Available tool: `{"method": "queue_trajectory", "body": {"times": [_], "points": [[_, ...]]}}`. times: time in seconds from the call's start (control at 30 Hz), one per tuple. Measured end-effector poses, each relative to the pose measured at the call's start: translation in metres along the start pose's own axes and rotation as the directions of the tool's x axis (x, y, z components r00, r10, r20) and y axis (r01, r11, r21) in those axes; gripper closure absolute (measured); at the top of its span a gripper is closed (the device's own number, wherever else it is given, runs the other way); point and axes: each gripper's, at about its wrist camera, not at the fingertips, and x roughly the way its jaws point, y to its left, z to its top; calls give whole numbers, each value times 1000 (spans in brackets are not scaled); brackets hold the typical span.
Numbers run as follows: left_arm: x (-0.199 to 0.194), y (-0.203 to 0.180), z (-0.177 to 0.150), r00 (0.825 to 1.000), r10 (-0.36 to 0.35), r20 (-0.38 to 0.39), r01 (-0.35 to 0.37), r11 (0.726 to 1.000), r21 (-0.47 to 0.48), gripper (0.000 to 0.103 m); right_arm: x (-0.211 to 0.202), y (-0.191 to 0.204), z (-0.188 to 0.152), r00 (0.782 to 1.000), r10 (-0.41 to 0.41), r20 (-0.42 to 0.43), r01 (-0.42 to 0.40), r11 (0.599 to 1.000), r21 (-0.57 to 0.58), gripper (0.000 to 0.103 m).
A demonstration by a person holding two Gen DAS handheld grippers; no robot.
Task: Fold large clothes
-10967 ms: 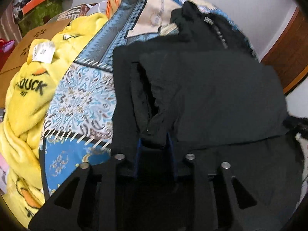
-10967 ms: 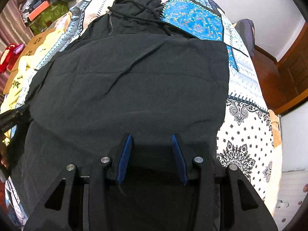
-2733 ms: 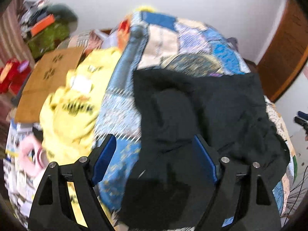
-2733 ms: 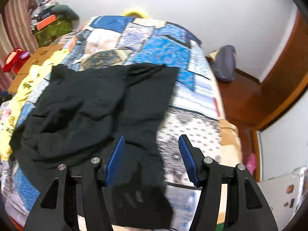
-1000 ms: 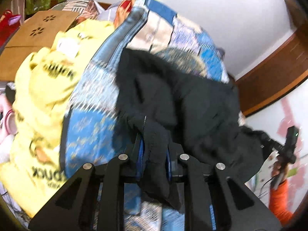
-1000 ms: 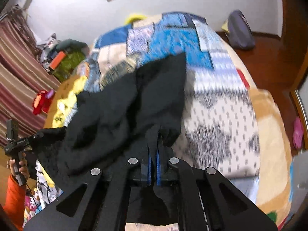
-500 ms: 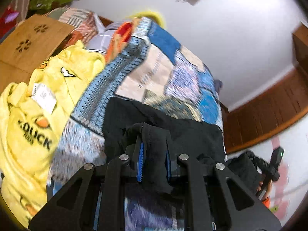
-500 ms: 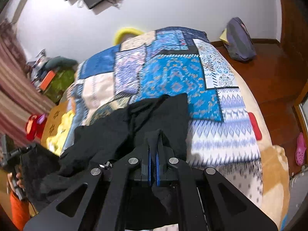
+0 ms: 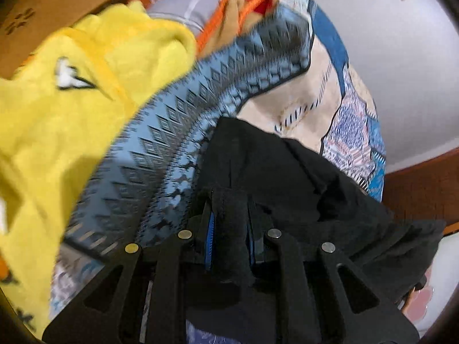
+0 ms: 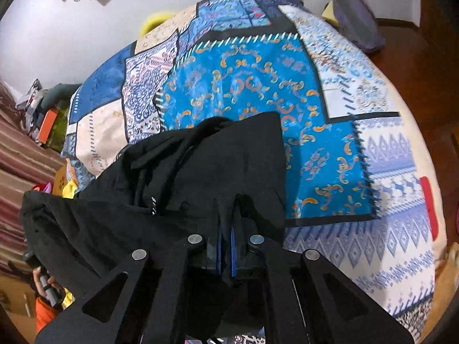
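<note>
A large black hooded garment [image 9: 301, 177] lies bunched on a patchwork quilt [image 9: 178, 132]. My left gripper [image 9: 229, 218] is shut on a thick fold of its edge, the blue pads just showing either side. In the right wrist view the same black garment [image 10: 218, 160] spreads left from my right gripper [image 10: 226, 212], which is shut tight on another edge of it. The cloth hangs lifted between the two grippers, its far fold resting on the quilt [image 10: 243, 86]. A zipper pull [image 10: 153, 205] shows at left.
A yellow duck-print fleece [image 9: 66, 91] and orange-trimmed clothes [image 9: 246, 8] pile at the bed's left, beside a cardboard box [image 9: 34, 20]. A grey-purple bag [image 10: 355, 14] sits on the wooden floor at right. The other hand's handle [image 10: 43, 281] shows at lower left.
Both grippers, shut on the black garment, have carried it forward toward the head of the bed. The cameras now sit lower and closer to the quilt.
</note>
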Motion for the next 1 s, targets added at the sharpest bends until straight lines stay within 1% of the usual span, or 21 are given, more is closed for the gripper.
{"method": "queue_trajectory", "body": {"times": [0.07, 0.1, 0.2, 0.23, 0.3, 0.4, 0.47, 0.5, 0.53, 0.57, 0.6, 0.63, 0.7, 0.73, 0.77, 0.8, 0.83, 0.87, 0.93, 0.97, 1.0], "points": [[6, -3, 1, 1000, 1, -17, 0, 1000, 23, 85, -4, -2, 2, 1000, -1, -31, 1, 1000, -4, 101], [5, -4, 1, 1000, 1, -13, -1, 999, 33, 85, -10, -3, 3, 998, -7, -61, 7, 1000, 2, 100], [-6, -10, 2, 1000, 28, -6, -27, 997, 77, 85, -34, -4, 5, 997, -19, -69, 20, 1000, 5, 97], [-13, -13, 2, 999, 43, 0, -42, 995, 95, 85, -42, -1, 5, 997, -37, -72, 37, 999, -9, 97], [-30, -20, 2, 997, 75, 11, -76, 987, 139, 84, -55, 9, 2, 991, -102, -82, 96, 993, -71, 97], [-54, -27, 2, 994, 110, 23, -112, 978, 177, 84, -73, 22, -2, 982, -179, -53, 169, 974, -152, 95], [-68, -33, 1, 992, 124, 34, -128, 970, 204, 83, -83, 29, -3, 960, -280, -6, 274, 942, -192, 85], [-75, -37, 1, 991, 128, 35, -132, 967, 218, 83, -93, 35, -3, 924, -375, 76, 383, 897, -223, 74], [-78, -40, 1, 991, 128, 34, -133, 966, 223, 83, -98, 39, -3, 899, -419, 127, 437, 869, -231, 65], [-83, -42, 1, 991, 132, 31, -136, 965, 223, 82, -106, 42, -2, 872, -456, 179, 488, 842, -231, 63], [-87, -44, 1, 990, 138, 32, -142, 964, 224, 82, -116, 46, -2, 861, -463, 209, 503, 836, -221, 63], [-88, -47, 0, 990, 140, 37, -144, 962, 230, 82, -124, 49, -4, 874, -435, 217, 477, 852, -213, 63], [-90, -52, -1, 989, 142, 49, -150, 961, 233, 81, -142, 62, -14, 926, -299, 232, 351, 908, -228, 63], [-89, -52, -1, 988, 149, 50, -157, 961, 229, 80, -147, 70, -21, 945, -229, 234, 286, 926, -248, 62], [-87, -52, -1, 985, 164, 48, -170, 959, 226, 80, -150, 77, -27, 957, -175, 233, 237, 933, -272, 61], [-83, -52, -2, 982, 184, 47, -190, 956, 222, 80, -151, 91, -38, 967, -117, 227, 186, 932, -312, 58], [-82, -51, -2, 981, 189, 48, -195, 956, 220, 80, -147, 102, -46, 971, -91, 220, 164, 926, -339, 53], [-80, -50, -2, 980, 191, 50, -198, 957, 213, 80, -142, 110, -52, 974, -80, 212, 153, 921, -357, 51], [-79, -48, -2, 982, 183, 53, -190, 964, 185, 80, -117, 130, -68, 989, -47, 143, 102, 908, -407, 51], [-80, -47, -1, 981, 183, 57, -191, 965, 179, 76, -102, 137, -74, 994, -33, 101, 72, 904, -422, 51], [-82, -48, -1, 977, 198, 79, -209, 961, 180, 72, -89, 143, -78, 997, -25, 69, 53, 901, -431, 51]]}}
